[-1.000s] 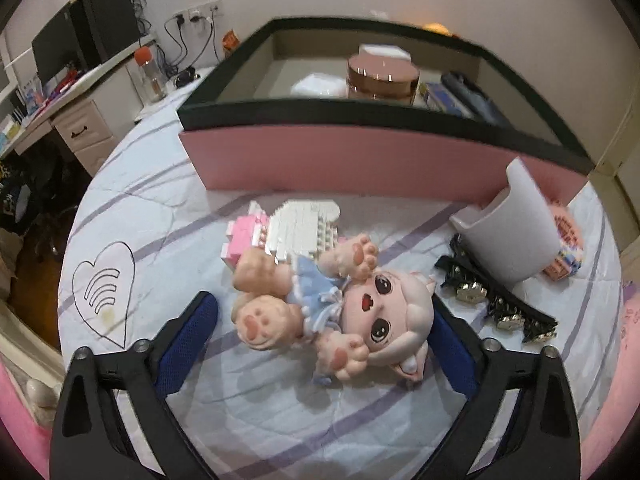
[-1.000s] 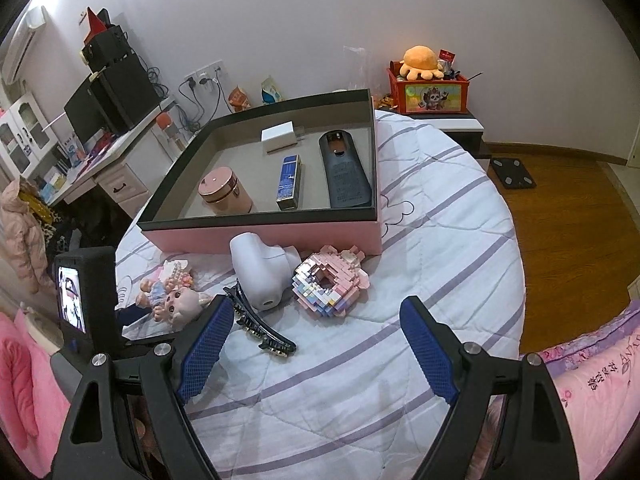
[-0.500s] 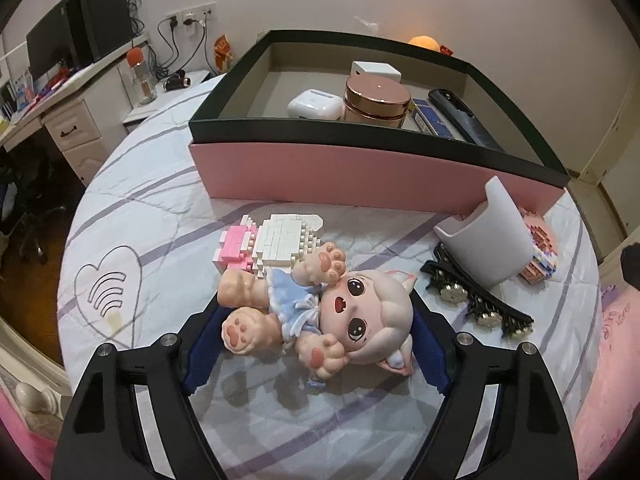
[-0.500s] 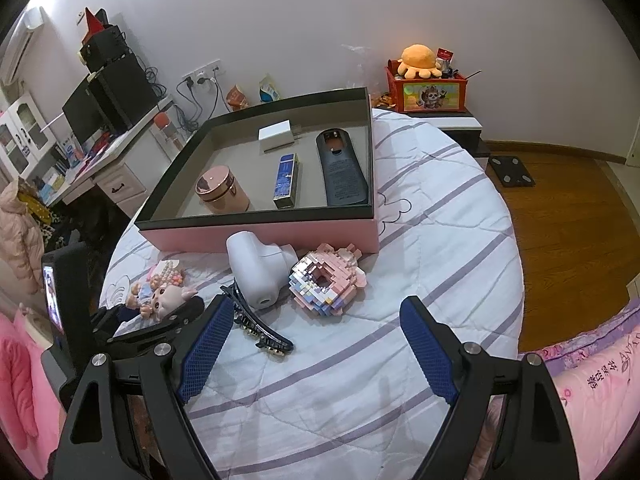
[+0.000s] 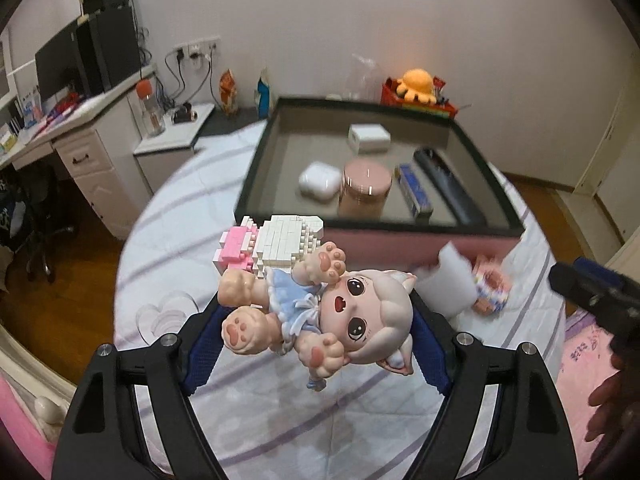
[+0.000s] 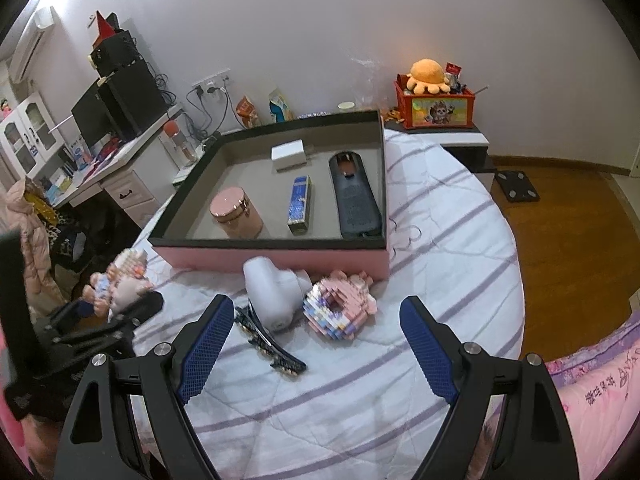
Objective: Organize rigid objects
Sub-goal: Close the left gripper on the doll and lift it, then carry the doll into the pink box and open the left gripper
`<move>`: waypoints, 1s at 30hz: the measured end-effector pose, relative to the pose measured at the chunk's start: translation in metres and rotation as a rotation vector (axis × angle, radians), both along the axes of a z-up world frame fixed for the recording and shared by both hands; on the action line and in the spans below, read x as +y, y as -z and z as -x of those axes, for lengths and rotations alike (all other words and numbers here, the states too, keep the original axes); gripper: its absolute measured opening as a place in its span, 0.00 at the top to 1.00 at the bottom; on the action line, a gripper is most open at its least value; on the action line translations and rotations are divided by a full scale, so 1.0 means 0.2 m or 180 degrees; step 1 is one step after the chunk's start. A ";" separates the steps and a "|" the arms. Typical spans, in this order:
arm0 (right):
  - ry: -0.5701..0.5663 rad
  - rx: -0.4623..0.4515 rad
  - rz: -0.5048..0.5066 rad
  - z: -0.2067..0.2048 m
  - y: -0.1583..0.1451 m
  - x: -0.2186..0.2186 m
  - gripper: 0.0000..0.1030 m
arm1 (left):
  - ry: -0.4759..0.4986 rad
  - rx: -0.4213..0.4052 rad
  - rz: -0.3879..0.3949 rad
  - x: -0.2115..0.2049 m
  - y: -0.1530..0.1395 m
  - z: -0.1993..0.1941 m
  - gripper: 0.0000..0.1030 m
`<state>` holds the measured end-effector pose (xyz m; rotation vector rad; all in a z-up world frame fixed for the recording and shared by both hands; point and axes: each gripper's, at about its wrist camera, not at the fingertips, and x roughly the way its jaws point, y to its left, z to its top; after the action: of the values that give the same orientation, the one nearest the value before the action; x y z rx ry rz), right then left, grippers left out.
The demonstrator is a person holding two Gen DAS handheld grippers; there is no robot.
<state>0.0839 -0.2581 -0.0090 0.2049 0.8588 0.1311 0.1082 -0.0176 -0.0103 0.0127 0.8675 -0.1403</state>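
Pink-haired doll (image 5: 320, 312) with block figure (image 5: 272, 244), sideways, lifted above bed.

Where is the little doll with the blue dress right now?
The doll is held in the left gripper, lifted above the bed, just short of the pink box.

A: What do your two tools look like?
B: Your left gripper (image 5: 316, 344) and right gripper (image 6: 316, 344) each have black angular frames, round silver screws at the joints, and blue cross-hatched pads (image 6: 206, 346).
A: Any skin visible?
B: Your right hand (image 5: 612, 412) shows bare fingers.
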 end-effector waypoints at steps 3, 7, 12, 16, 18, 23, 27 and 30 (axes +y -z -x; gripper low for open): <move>-0.0021 -0.0037 0.0012 -0.04 -0.03 0.01 0.16 | 0.0017 -0.0115 -0.0007 0.00 -0.07 -0.05 0.20; -0.0046 -0.0081 0.0025 -0.09 -0.06 0.02 0.16 | 0.0024 -0.0208 0.0010 0.00 -0.14 -0.15 0.20; -0.0061 -0.0099 0.0054 -0.21 -0.08 0.02 0.16 | 0.0054 -0.0219 -0.0025 -0.04 -0.14 -0.32 0.20; -0.0065 -0.0104 0.0075 -0.33 -0.08 0.02 0.16 | 0.0091 -0.0174 -0.0057 -0.09 -0.10 -0.49 0.20; -0.0062 -0.0101 0.0087 -0.40 -0.08 0.01 0.16 | 0.0111 -0.0142 -0.0063 -0.11 -0.08 -0.59 0.20; -0.0081 -0.0048 0.0119 -0.64 -0.04 0.02 0.16 | 0.0143 -0.0039 -0.0083 -0.17 0.00 -0.84 0.20; -0.0114 -0.0005 0.0111 -0.82 0.00 0.03 0.16 | 0.0162 0.0085 -0.0121 -0.21 0.08 -1.01 0.20; -0.0127 0.0019 0.0095 -0.90 0.03 0.03 0.16 | 0.0155 0.0169 -0.0183 -0.24 0.13 -1.10 0.20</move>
<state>0.2646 -0.2516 -0.0149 0.1605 0.8707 0.1548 0.3290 -0.0650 -0.0361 0.0844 0.9244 -0.1620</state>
